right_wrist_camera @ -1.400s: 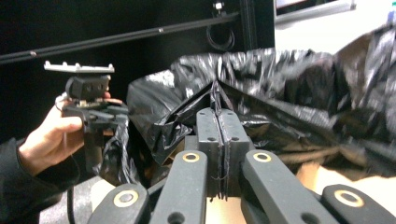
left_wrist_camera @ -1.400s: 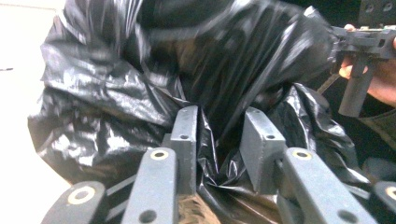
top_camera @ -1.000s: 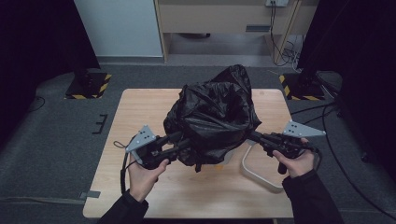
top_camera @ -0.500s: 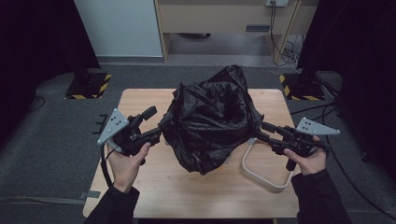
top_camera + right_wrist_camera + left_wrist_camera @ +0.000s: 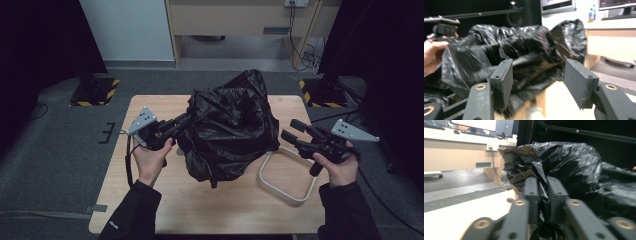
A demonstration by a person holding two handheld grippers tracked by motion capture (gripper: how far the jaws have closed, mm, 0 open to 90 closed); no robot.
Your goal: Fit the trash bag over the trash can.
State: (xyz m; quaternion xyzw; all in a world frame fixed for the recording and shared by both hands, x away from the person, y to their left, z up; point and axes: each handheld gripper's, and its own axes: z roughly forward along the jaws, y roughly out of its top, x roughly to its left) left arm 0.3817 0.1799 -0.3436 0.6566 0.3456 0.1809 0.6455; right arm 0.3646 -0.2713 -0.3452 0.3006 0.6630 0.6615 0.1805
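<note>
A crumpled black plastic bag [image 5: 230, 130] stands bunched up on the middle of the wooden table [image 5: 225, 212]. My left gripper [image 5: 184, 121] is at the bag's left side. Its jaws have just been closing and in the left gripper view [image 5: 541, 183] they pinch a fold of the black bag [image 5: 574, 167]. My right gripper [image 5: 289, 130] hovers just right of the bag, apart from it. Its jaws have just been opening and in the right gripper view [image 5: 537, 75] they stand wide with nothing between them, the bag [image 5: 524, 47] beyond.
A white rounded-square hoop [image 5: 283, 196] lies flat on the table under my right gripper, partly tucked under the bag. Yellow-and-black striped stand feet [image 5: 95, 92] sit on the floor past the table's far corners. A wooden cabinet [image 5: 235, 20] stands behind.
The left gripper swung out to the left, then came back and closed on the bag's left side. The right gripper let go of the bag's right edge, opened and drew back to the right.
</note>
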